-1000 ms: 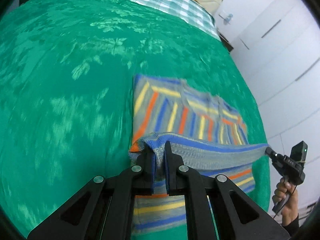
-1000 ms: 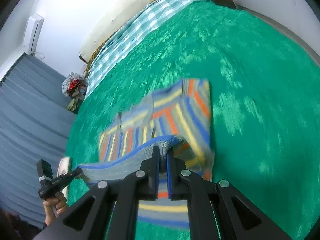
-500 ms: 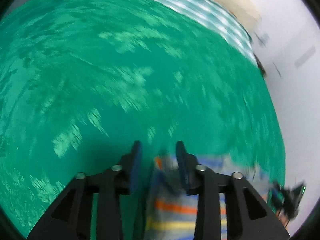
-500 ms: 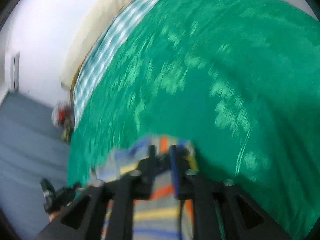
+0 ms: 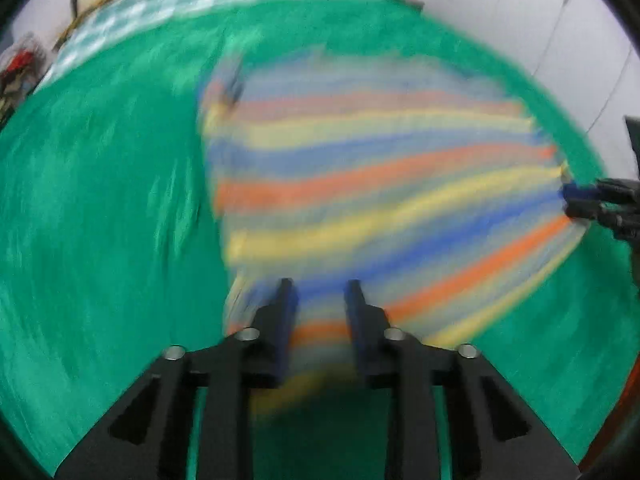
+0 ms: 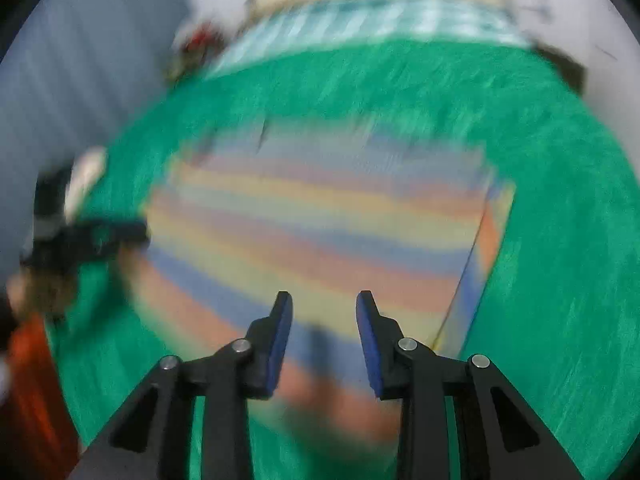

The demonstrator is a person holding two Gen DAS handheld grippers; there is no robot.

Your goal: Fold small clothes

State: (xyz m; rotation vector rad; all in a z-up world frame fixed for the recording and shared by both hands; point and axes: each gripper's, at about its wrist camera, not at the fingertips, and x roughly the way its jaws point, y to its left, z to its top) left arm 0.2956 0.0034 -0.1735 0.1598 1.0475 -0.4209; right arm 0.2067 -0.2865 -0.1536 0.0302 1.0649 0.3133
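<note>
Striped garment flat on green bedspread; left gripper closing, right gripper narrowly parted, both empty above garment's near edge.

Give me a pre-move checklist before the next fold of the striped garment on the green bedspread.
1. Left gripper free of cloth: ok; jaws apart and closing, nothing pinched.
2. Right gripper free of cloth: ok; jaws apart.
3. Striped garment lying on the green bedspread: ok.
4. Fold edges aligned: cannot tell; frames blurred.
5. Grippers clear of each other: ok; they are at opposite sides of the garment.
</note>
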